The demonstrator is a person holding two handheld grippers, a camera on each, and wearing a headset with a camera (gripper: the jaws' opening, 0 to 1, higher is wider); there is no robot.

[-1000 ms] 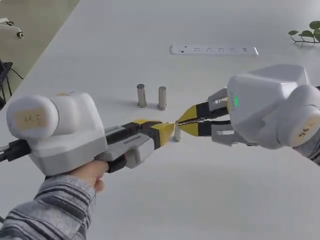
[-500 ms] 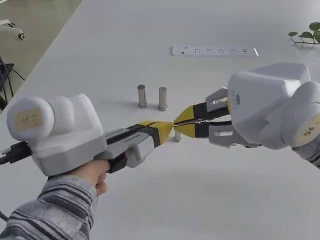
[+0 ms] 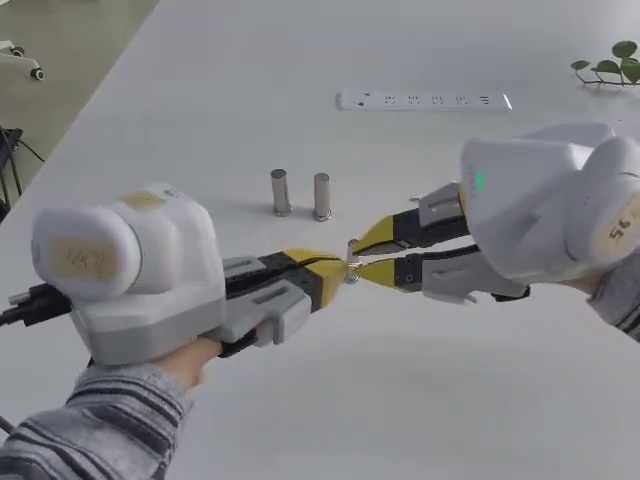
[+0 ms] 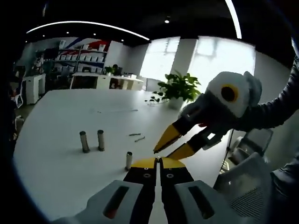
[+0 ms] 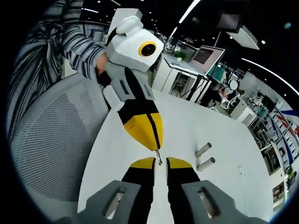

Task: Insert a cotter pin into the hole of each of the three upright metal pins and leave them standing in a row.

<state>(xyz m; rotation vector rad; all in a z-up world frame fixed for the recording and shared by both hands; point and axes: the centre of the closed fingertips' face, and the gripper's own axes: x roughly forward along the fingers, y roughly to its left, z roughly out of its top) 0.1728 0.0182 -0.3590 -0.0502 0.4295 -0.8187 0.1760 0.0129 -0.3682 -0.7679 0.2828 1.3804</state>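
Two upright metal pins (image 3: 281, 192) (image 3: 322, 196) stand side by side on the white table (image 3: 400, 380). A third metal pin (image 3: 352, 247) stands nearer, just behind the meeting gripper tips. My left gripper (image 3: 342, 266) is shut on a thin cotter pin (image 5: 159, 156) that sticks out of its tip. My right gripper (image 3: 356, 262) faces it tip to tip, its jaws parted around the cotter pin's free end. In the left gripper view the three metal pins (image 4: 84, 141) (image 4: 100, 140) (image 4: 129, 160) stand ahead, and the right gripper (image 4: 161, 155) comes in open from the right.
A white power strip (image 3: 425, 100) lies at the table's far side, with a plant sprig (image 3: 605, 68) at the far right. Two loose cotter pins (image 4: 135, 135) (image 4: 140, 138) lie beyond the metal pins. A mesh chair (image 5: 51, 140) stands beside the table.
The right gripper's jaws, shut at the cotter pin before, have now opened. The left gripper stays shut on the cotter pin. Both grippers sit slightly lower in the picture.
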